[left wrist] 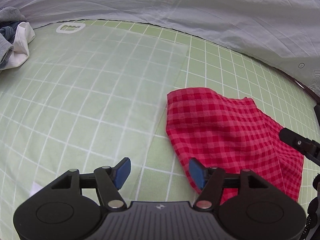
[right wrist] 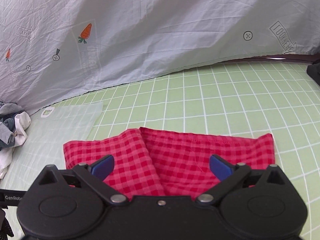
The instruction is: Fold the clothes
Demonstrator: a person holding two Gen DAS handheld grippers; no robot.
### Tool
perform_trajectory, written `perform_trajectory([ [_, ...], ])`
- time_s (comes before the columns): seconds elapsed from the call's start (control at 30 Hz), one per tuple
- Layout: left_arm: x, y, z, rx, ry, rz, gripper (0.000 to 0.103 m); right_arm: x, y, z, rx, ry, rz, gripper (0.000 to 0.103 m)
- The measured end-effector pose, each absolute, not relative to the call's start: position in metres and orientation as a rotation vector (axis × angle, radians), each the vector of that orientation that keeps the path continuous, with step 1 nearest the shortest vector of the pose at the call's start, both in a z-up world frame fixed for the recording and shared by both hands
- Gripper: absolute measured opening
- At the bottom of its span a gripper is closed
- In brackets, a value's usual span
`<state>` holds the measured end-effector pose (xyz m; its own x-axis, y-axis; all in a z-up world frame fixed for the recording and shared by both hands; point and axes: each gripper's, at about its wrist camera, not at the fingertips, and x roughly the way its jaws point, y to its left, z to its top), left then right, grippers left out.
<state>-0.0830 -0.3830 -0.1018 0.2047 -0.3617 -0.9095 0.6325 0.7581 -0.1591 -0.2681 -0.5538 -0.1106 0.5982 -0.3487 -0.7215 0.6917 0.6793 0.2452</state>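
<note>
A red-and-pink checked garment [right wrist: 170, 158] lay folded flat on the green grid-patterned sheet [right wrist: 220, 100], its two halves meeting along a diagonal crease left of its middle and a stitched hem running along its far edge. In the left wrist view the same garment [left wrist: 226, 132] sat to the right of a pale translucent panel [left wrist: 100, 76], its near left corner just reaching that panel's edge. Far off to the left, against the grey printed backdrop cloth [right wrist: 140, 30], a crumpled heap of unfolded clothes [right wrist: 12, 128] in grey, white and denim blue waited, well apart from the checked piece.
</note>
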Motion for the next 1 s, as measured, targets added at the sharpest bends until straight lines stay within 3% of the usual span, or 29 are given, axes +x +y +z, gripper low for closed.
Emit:
perform_trajectory([
  [0.07,-0.078,-0.389,-0.106,0.272,1.183,-0.704,0.065,-0.256,-0.561,-0.118,0.547,0.710,-0.605,0.090],
  [0.27,-0.070,-0.392,-0.108,0.232,1.202,-0.709,0.065,-0.231,-0.567,-0.138,0.602,0.763,-0.498,0.045],
  [0.33,-0.069,-0.395,-0.106,0.243,1.193,-0.712,0.065,-0.229,-0.566,-0.139,0.612,0.765,-0.470,0.017],
  [0.43,-0.068,-0.399,-0.102,0.245,1.182,-0.714,0.065,-0.237,-0.564,-0.130,0.607,0.700,-0.466,0.002],
  [0.77,-0.083,-0.408,-0.086,0.277,1.127,-0.765,0.065,-0.301,-0.583,-0.080,0.566,0.477,-0.697,0.000],
  [1.0,-0.094,-0.412,-0.087,0.308,1.126,-0.793,0.065,-0.365,-0.616,-0.103,0.633,0.560,-1.000,0.005],
])
